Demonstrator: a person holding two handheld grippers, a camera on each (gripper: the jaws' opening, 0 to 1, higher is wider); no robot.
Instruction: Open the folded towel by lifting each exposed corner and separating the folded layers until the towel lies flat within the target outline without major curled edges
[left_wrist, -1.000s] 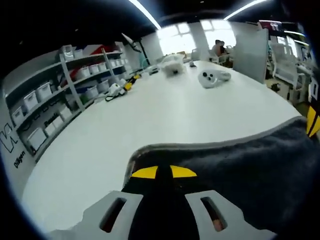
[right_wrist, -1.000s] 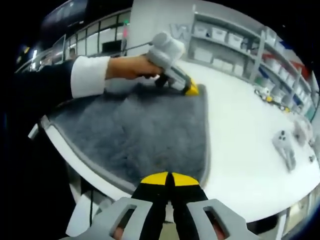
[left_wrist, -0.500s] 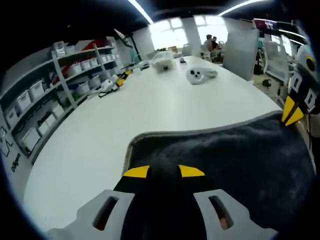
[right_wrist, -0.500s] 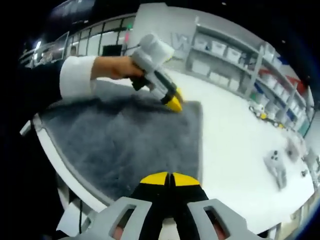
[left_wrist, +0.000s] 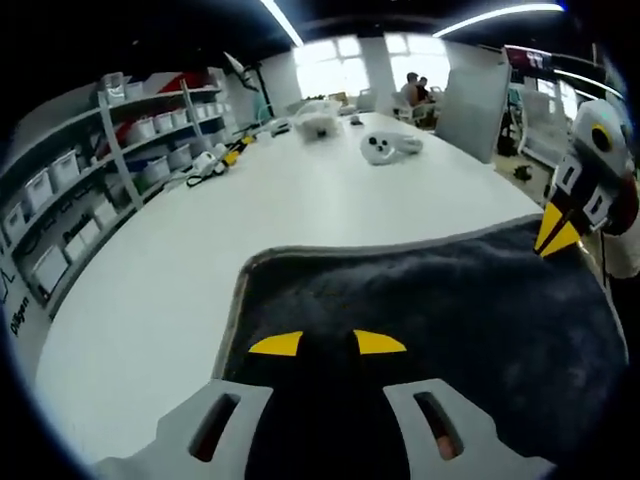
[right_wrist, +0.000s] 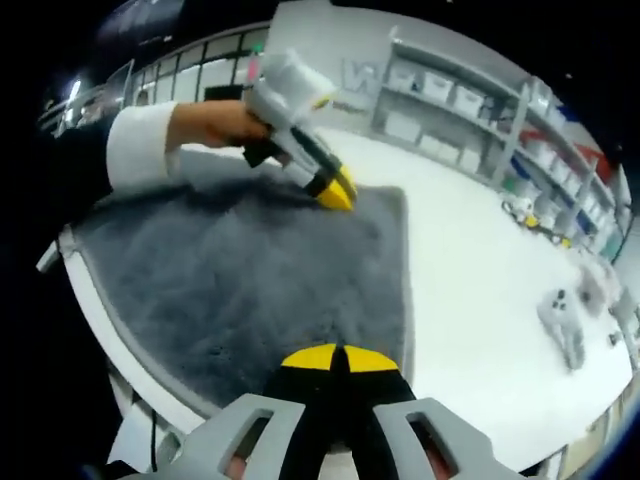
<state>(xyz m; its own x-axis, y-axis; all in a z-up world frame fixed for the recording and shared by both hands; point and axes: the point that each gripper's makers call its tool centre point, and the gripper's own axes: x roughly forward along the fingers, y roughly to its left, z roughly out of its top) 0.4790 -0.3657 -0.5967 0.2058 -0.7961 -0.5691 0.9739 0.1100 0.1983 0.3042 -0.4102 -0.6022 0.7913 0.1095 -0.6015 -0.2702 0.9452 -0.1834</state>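
Towel: dark grey towel (right_wrist: 260, 280) spread on the white table (left_wrist: 330, 215), lower frame; near edge cut off.
Left gripper (left_wrist: 328, 343): yellow tips apart over towel.
Right gripper (right_wrist: 334, 357): tips together; cloth between them unclear.

White worktop (left_wrist: 330, 215): bare surface lies open beyond the grey towel (right_wrist: 250, 290) on the far and shelf sides. Obstacles: a white controller (left_wrist: 385, 148) and small items (left_wrist: 318, 118) well apart at the far end; shelving (left_wrist: 90, 200) along one edge; the other gripper (right_wrist: 335, 190) over the towel's far corner.
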